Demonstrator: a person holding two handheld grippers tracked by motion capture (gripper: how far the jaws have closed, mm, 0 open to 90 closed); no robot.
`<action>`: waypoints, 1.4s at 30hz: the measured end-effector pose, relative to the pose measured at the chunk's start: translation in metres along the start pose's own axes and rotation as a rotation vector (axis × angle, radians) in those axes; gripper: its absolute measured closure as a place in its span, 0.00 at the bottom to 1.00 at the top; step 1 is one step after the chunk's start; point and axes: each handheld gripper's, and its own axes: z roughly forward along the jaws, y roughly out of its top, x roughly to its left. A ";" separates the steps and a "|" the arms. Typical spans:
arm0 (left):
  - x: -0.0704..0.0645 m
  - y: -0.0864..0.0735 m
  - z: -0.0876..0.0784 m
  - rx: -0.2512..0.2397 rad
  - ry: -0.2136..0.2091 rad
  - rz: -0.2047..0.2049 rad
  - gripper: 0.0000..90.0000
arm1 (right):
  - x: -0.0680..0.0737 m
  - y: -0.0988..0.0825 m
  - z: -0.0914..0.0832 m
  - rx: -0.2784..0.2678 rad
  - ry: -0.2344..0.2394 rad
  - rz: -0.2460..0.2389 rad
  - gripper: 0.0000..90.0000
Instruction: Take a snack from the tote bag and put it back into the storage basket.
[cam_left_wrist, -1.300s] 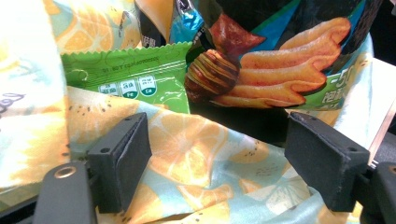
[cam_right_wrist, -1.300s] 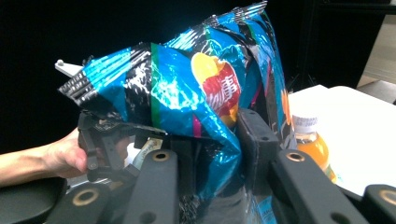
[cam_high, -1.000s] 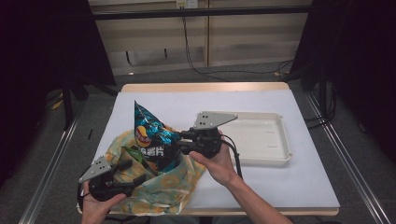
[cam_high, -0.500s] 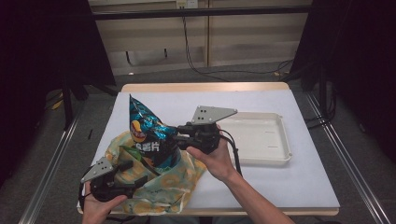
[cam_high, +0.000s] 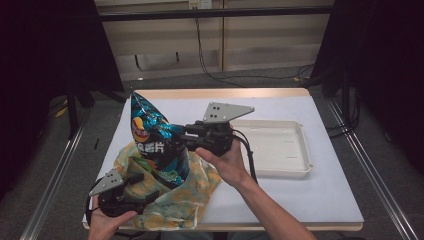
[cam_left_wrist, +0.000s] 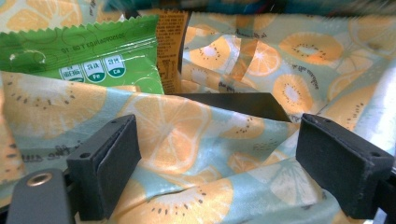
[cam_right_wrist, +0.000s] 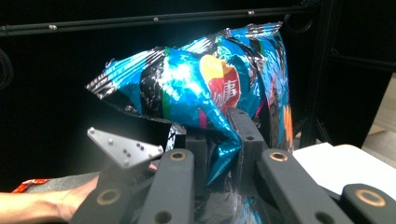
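A shiny blue chip bag (cam_high: 150, 135) stands tilted above a fruit-print cloth bag (cam_high: 185, 200) at the table's front left. My right gripper (cam_high: 182, 141) is shut on the chip bag's lower edge; in the right gripper view the chip bag (cam_right_wrist: 210, 84) rises from between the closed jaws of the right gripper (cam_right_wrist: 219, 135). My left gripper (cam_high: 142, 187) sits low at the cloth bag's mouth. In the left gripper view its jaws stand wide open (cam_left_wrist: 217, 154) with the cloth bag's fabric (cam_left_wrist: 196, 135) lying across the gap. A green packet (cam_left_wrist: 79, 60) and an orange one (cam_left_wrist: 169, 42) lie inside.
A white shallow tray (cam_high: 280, 145) sits right of the hands on the white table (cam_high: 310, 200). Dark curtains flank the table, and a wooden edge runs along the far side.
The right gripper has lifted the chip bag higher and a little left, drawing it further out of the cloth bag. The left gripper has stayed at the bag's mouth.
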 end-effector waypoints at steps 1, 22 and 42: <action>0.000 0.000 0.000 0.000 0.000 -0.001 0.14 | 0.000 0.002 0.001 0.000 0.003 -0.001 0.89; 0.003 0.000 -0.005 -0.052 0.015 -0.020 0.11 | -0.011 0.031 -0.019 -0.051 0.009 -0.005 0.90; 0.002 0.000 -0.010 -0.053 0.046 -0.014 0.09 | -0.016 0.040 -0.083 -0.071 -0.029 -0.034 0.90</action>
